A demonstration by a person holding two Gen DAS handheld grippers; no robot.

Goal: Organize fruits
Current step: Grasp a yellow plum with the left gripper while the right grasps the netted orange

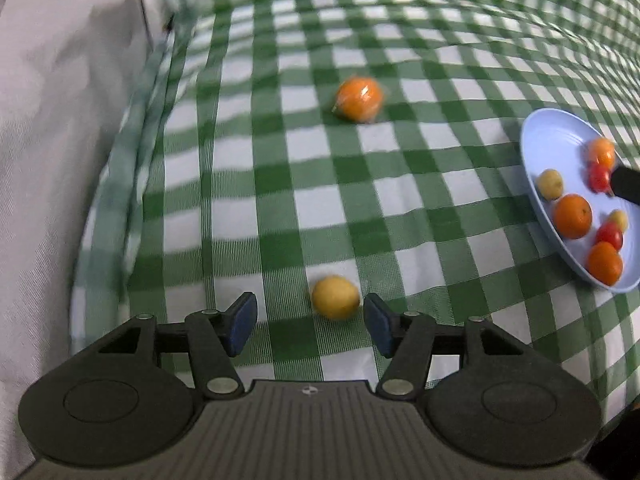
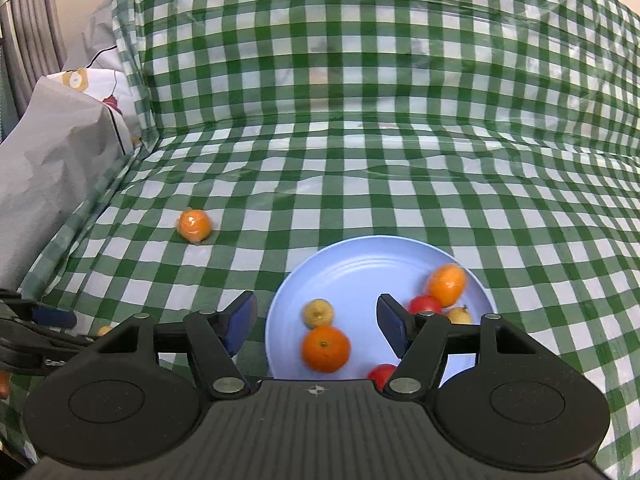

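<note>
- The left gripper (image 1: pixel 310 322) points steeply down at the green-checked table (image 1: pixel 420 80), its fingers (image 1: pixel 242 322) apart and clamped on nothing.
- A yellow fruit (image 1: pixel 335 297) lies on the cloth between those fingers, off-centre toward the 3 o'clock finger; whether it touches that pad I cannot tell, and a clear gap shows on the 9 o'clock side.
- The fruit is nearly round, so no long axis matters to the grasp. I judge the left hand needs a small shift toward 3 o'clock to centre it before closing.
- An orange fruit (image 1: pixel 359 99) in shiny wrap sits well apart at 12 o'clock from the left fingers.
- The blue plate (image 2: pixel 352 264) lies at 3 o'clock from the left gripper, carrying orange, red and yellow fruits.
- The right gripper (image 2: pixel 316 326) hangs over the plate's near side, fingers apart and empty.
- The left hand is plainly nearer the yellow fruit; the right is nearer the plate.
</note>
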